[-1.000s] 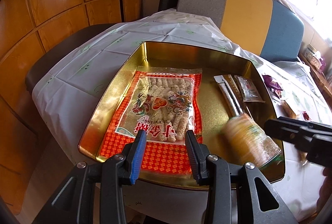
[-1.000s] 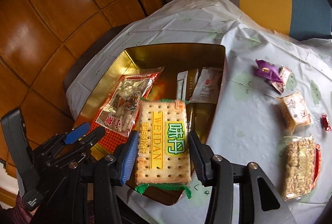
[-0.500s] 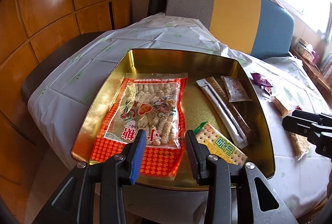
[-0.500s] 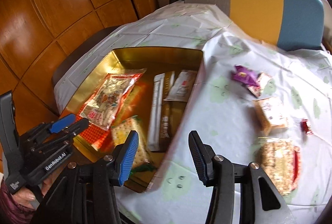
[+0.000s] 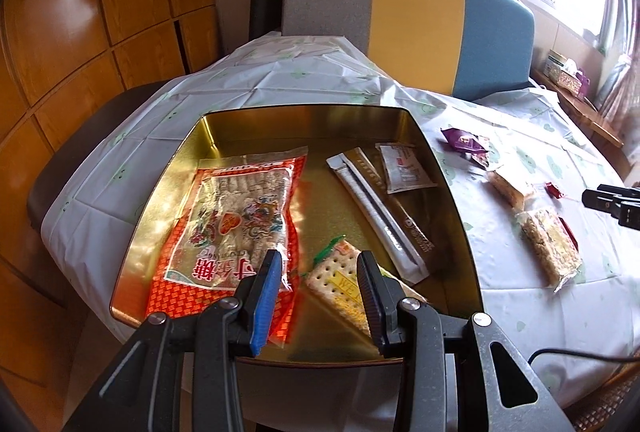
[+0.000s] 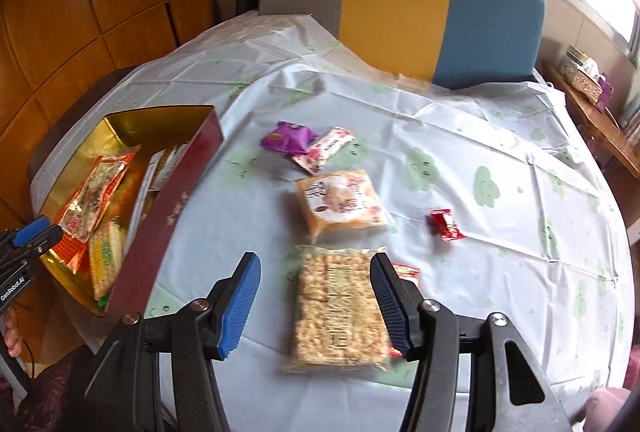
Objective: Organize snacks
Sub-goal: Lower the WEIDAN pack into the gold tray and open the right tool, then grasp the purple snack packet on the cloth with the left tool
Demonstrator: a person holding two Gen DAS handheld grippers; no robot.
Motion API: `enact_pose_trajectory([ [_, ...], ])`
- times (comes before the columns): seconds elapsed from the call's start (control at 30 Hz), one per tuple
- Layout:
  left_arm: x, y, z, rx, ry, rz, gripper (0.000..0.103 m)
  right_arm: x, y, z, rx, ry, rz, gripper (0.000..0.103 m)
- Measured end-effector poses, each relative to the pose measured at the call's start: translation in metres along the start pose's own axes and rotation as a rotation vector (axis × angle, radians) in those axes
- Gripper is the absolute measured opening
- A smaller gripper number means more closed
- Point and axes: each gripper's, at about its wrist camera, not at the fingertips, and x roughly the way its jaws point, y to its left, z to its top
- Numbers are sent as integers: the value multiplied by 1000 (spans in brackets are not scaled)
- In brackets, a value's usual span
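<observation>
Right claw (image 6: 314,306): released, nothing between its pads. A second ago it carried the cracker pack (image 5: 344,284) over the tin (image 5: 304,114); that pack now lies inside the tin at the near edge, beside the red bag (image 5: 240,228). The claw has since swung away to the open desk (image 6: 500,232), and its jaws have just been opening wider. It now hangs over the rice bar (image 6: 338,312), which lies flat on the cloth in line with the gap; the pads do not touch it.

Left claw (image 5: 318,292): half-spread and empty, poised above the near edge of the tin, over the cracker pack and the red bag. It grips neither.

Also in the tin: a long sachet (image 5: 380,216) and a small packet (image 5: 404,170).

On the desk, outside the tin: the rice bar, a yellow pack (image 6: 340,202), a purple sweet (image 6: 288,138) touching a pink one (image 6: 324,150), and a red sweet (image 6: 444,224).

Judgement: one deposit complete; the rice bar appears next for pick-up. Five items remain unsorted.
</observation>
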Motion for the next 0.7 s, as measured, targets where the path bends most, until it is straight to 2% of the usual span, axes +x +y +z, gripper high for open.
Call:
enact_pose_trajectory([
  [0.27, 1, -23, 5, 57, 6, -14, 40, 6, -69, -12, 88, 25, -110, 58],
  [0.37, 3, -34, 9, 81, 16, -33, 40, 15, -95, -20, 178, 38, -122, 58],
  [0.43, 5, -42, 12, 97, 17, -38, 40, 23, -108, -24, 240, 79, -131, 58],
  [0.57, 10, -58, 18, 119, 33, -62, 40, 24, -120, -24, 304, 88, -134, 58],
  [0.7, 15, -74, 29, 147, 43, -102, 40, 21, -121, -26, 315, 79, -136, 58],
])
